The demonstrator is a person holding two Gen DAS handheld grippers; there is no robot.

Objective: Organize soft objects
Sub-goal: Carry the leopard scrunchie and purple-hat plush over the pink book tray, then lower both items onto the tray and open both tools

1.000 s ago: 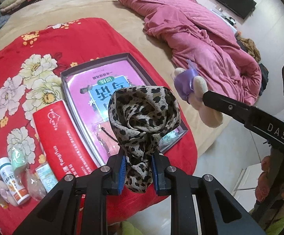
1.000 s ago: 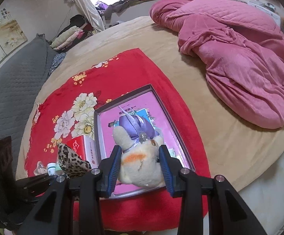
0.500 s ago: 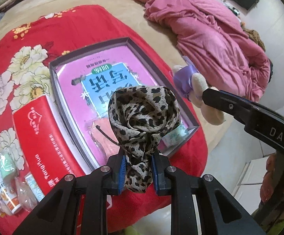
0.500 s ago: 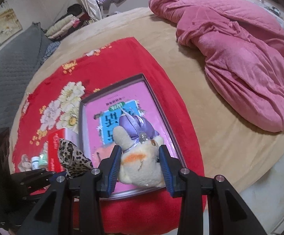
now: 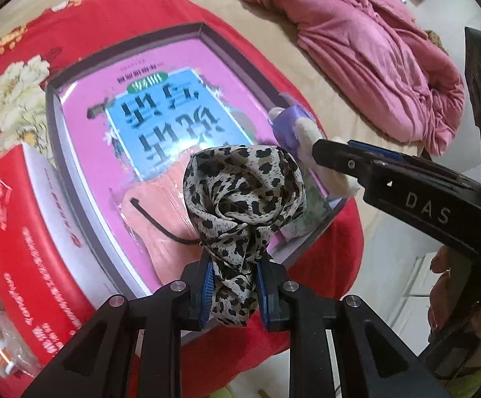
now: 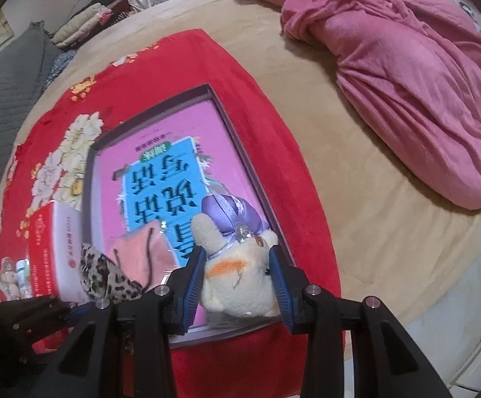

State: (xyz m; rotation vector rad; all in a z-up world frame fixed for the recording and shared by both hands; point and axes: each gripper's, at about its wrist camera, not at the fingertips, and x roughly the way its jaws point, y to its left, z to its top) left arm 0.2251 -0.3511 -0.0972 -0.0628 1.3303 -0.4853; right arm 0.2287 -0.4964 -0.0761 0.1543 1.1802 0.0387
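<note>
Silky leopard scarf [image 5: 243,195], fuzzy plush toy [image 6: 240,282]

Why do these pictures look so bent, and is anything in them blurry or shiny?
Left wrist view: fisheye bends the box edges and darkens the corners; the leopard scarf in the tongs is sharp, the box print slightly smeared with glare on its film. Right wrist view: same bending; plush toy sharp, bottles at left blurred.

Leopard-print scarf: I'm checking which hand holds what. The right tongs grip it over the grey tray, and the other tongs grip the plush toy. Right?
Not quite. The leopard-print scarf is gripped by the left tongs, as the left wrist view shows. The right tongs grip the plush toy, over the grey tray.
</note>
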